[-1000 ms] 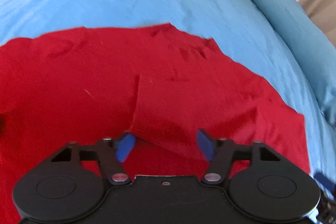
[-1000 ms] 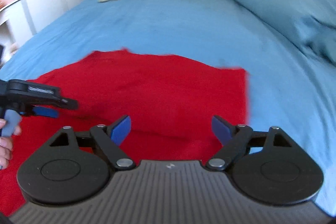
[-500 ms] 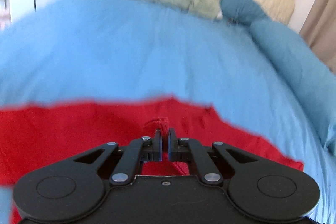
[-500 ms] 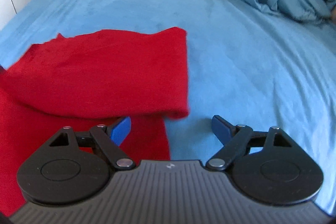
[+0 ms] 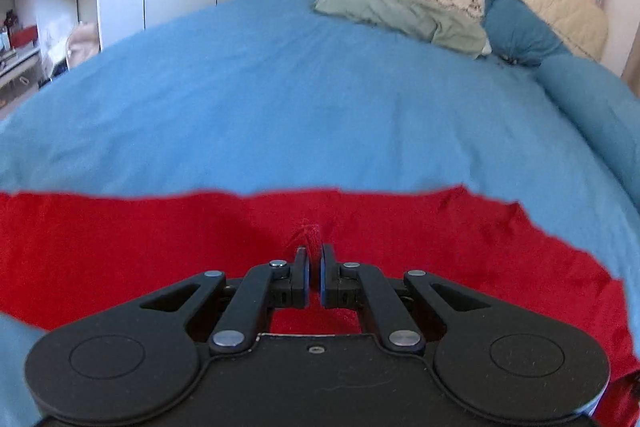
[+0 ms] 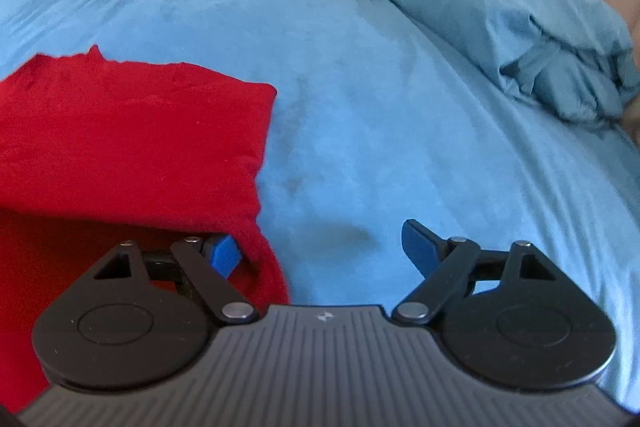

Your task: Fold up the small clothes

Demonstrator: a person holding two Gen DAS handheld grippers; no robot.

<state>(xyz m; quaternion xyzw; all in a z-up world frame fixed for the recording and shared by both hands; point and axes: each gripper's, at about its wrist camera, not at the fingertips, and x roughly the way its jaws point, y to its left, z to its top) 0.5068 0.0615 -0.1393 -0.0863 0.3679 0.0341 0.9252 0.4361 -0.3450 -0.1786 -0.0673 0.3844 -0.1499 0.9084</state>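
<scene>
The red garment lies on the blue bed with 1 fold apparently made. The left gripper pinches a tuft of it; the right gripper gapes wide at the garment's right edge. More folds probably remain.

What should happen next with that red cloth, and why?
Probably the right gripper should shut on the red cloth's near edge. Its jaws stand open there, while the left gripper already pinches a tuft, so both could carry the fold together.
</scene>
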